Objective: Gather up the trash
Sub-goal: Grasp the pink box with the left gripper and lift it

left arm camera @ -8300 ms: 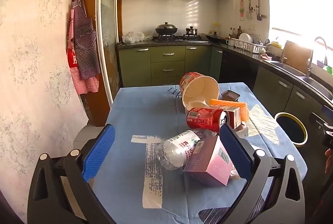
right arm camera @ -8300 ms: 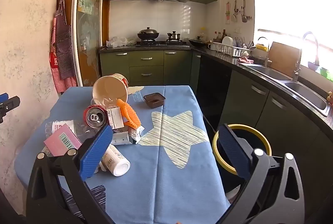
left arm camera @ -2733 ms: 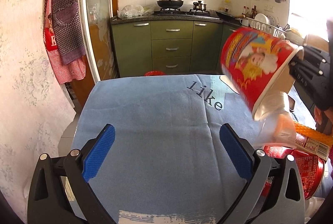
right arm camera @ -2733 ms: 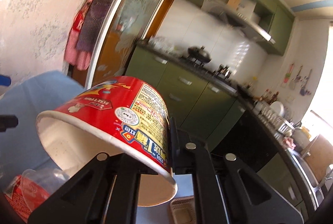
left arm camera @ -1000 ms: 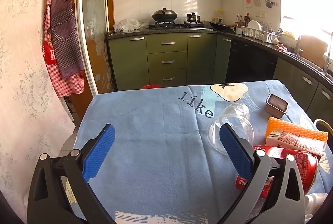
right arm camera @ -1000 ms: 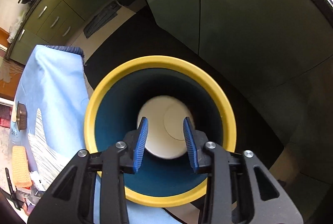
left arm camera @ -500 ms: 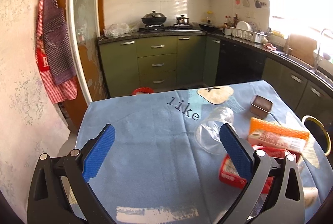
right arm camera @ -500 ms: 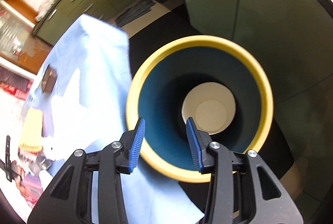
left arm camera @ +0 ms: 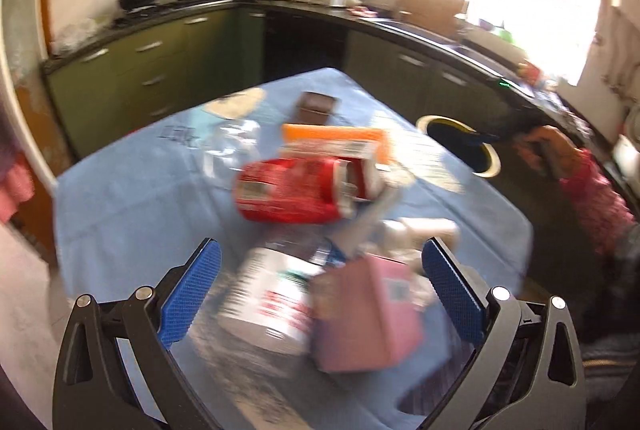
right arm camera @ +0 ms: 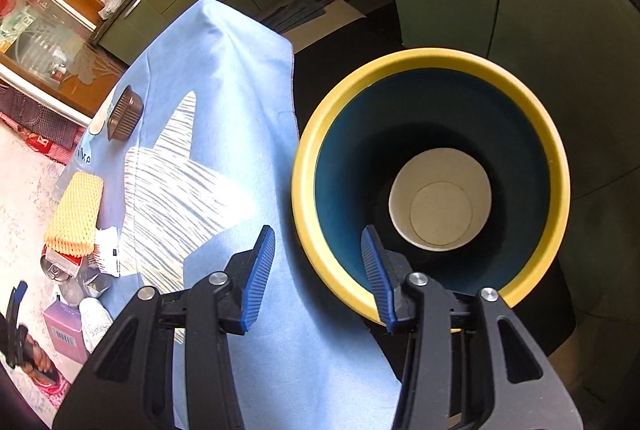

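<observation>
My left gripper (left arm camera: 320,286) is open and empty, just above a trash pile on the blue table (left arm camera: 132,190): a red can (left arm camera: 288,190), a clear bottle (left arm camera: 272,306), a pink box (left arm camera: 364,314), an orange foam sleeve (left arm camera: 332,134) and a clear plastic cup (left arm camera: 228,146). The view is blurred. My right gripper (right arm camera: 318,270) is open and empty above the rim of the yellow-rimmed bin (right arm camera: 432,62) beside the table. The paper noodle cup (right arm camera: 440,206) lies in the bin's bottom. The bin also shows in the left wrist view (left arm camera: 484,166).
A small brown tray (right arm camera: 124,116) sits near the table's far end. Green kitchen cabinets (left arm camera: 160,70) and a dark counter ring the room. The table edge (right arm camera: 292,90) stands close to the bin. The person's right arm (left arm camera: 580,178) reaches over the bin.
My left gripper has swung right and down over the trash pile. My right gripper has opened a little wider and drawn back from the bin, where the cup lies.
</observation>
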A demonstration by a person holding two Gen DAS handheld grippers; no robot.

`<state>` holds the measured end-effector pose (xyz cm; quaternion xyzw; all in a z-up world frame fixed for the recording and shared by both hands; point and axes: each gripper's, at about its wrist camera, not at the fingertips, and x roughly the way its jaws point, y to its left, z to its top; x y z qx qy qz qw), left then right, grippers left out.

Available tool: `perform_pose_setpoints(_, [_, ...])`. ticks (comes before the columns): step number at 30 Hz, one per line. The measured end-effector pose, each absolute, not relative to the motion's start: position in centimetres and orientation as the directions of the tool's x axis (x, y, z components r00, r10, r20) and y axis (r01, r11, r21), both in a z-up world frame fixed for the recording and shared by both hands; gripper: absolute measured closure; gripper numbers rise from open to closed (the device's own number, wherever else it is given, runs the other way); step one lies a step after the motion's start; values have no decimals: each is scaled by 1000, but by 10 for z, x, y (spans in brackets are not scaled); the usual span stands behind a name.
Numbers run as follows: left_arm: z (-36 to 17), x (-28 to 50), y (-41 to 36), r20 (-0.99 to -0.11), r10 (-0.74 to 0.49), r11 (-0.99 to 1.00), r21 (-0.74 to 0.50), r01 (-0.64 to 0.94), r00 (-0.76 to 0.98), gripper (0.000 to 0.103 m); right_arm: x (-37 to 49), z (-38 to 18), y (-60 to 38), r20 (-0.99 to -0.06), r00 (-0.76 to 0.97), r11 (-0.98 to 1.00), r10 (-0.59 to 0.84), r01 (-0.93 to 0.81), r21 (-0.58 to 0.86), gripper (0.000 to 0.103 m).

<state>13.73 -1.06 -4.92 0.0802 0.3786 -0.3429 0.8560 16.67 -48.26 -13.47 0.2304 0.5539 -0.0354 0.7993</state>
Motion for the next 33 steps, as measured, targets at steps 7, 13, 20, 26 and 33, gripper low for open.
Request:
perform_pose_setpoints(7, [-58, 96, -26, -729, -578, 669, -167, 724, 366, 4, 163, -134, -480, -895, 391, 898, 213, 282, 337, 59])
perform_pose_setpoints(13, [-81, 97, -31, -776, -567, 715, -297, 633, 276, 4, 165, -137, -474, -884, 401, 899, 239, 252, 358, 56])
perform_pose_setpoints(20, [-103, 104, -23, -820, -520, 786, -350, 509, 239, 4, 166, -140, -471, -877, 405, 899, 260, 230, 373, 56])
perform_pose_setpoints(26, [-119, 114, -8, -820, -516, 826, -399, 398, 248, 4, 166, -147, -472, -875, 399, 894, 275, 230, 385, 56])
perform_pose_setpoints(33, [-136, 122, -5, -769, -594, 793, -511, 332, 234, 4, 166, -149, -470, -874, 398, 895, 278, 224, 387, 56])
